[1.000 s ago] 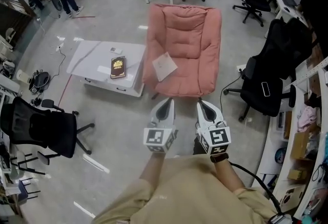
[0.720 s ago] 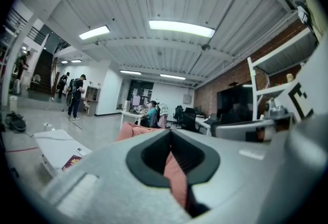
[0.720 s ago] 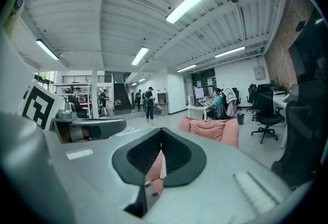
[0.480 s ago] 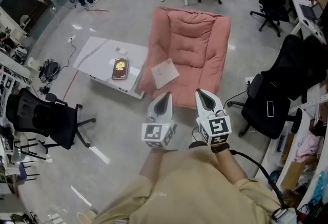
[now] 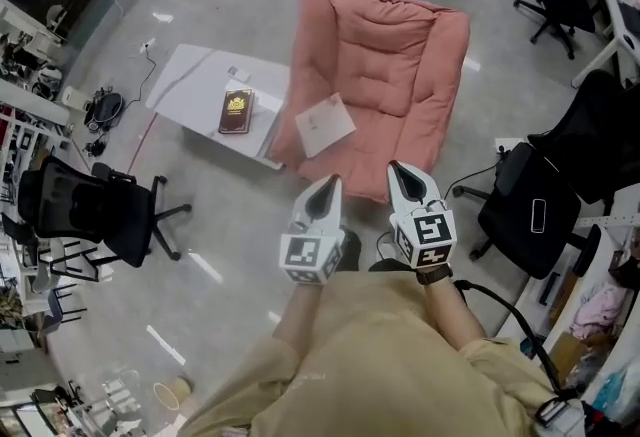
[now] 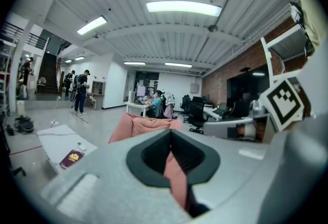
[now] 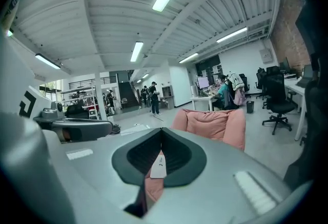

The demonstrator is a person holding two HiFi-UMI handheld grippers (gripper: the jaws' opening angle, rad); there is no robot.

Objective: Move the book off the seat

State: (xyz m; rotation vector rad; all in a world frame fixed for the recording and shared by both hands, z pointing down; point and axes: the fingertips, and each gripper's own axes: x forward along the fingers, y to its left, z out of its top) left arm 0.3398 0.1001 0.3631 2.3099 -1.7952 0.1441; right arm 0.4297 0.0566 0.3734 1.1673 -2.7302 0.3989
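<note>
Both hands reach forward side by side, nearly level, left tongs [image 5: 329,182] and right tongs [image 5: 398,169] clenched empty near the plush, quilted pink armchair [image 5: 400,75], whose seat bears the flat white book [image 5: 324,124].

We wear a tan shirt [image 5: 380,355]. Our left gripper [image 5: 328,187] and right gripper [image 5: 400,175] have pale grey moulded shells that taper to a point, with black lining round the jaw opening. Each carries a white cube printed with black square markers: the left cube [image 5: 310,258] and the right cube [image 5: 428,235]. A dark band [image 5: 432,274] circles our right wrist, and a black cable [image 5: 500,310] trails behind it.
</note>
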